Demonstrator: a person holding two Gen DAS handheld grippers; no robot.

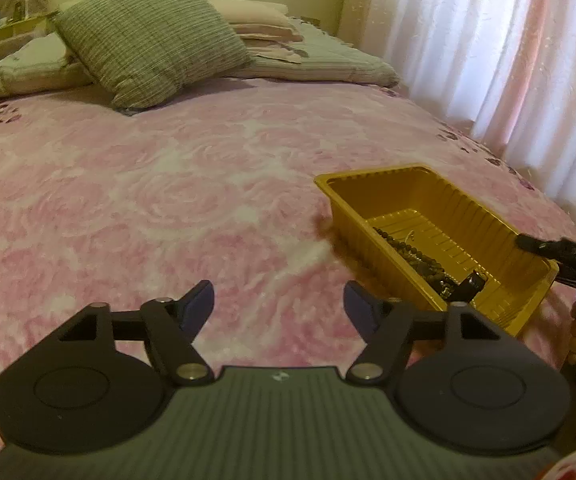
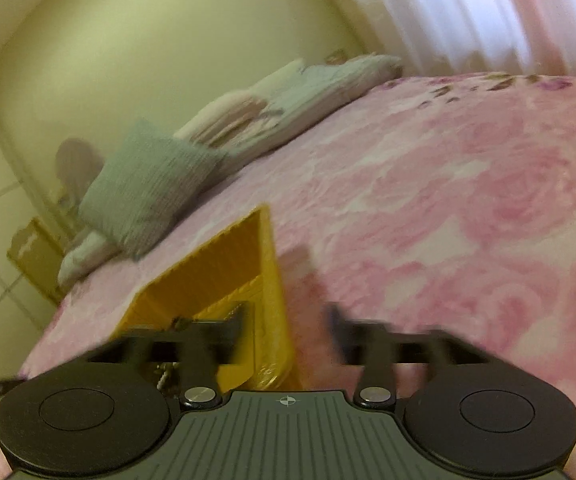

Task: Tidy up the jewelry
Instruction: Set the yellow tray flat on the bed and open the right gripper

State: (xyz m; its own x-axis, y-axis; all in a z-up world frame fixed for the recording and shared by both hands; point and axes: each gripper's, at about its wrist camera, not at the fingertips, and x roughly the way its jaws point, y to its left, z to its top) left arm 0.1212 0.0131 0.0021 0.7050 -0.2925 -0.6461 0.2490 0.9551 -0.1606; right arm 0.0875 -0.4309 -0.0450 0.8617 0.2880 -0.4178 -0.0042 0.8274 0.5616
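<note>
A yellow plastic tray [image 1: 443,196] lies on the pink bed at the right of the left wrist view, with dark beaded jewelry [image 1: 411,254] along its floor. My left gripper [image 1: 279,306] is open and empty, just left of the tray. My right gripper [image 1: 499,262] reaches over the tray's near right corner. In the blurred right wrist view my right gripper [image 2: 288,326] is open, its left finger inside the tray [image 2: 224,264] and its right finger outside the wall. A bit of chain hangs by the left finger; whether it is held is unclear.
The pink rose-patterned bedspread [image 1: 148,200] covers the bed. A green striped cushion [image 1: 148,36] and folded bedding [image 1: 288,40] lie at the far end. White and pink curtains [image 1: 507,40] hang along the right side.
</note>
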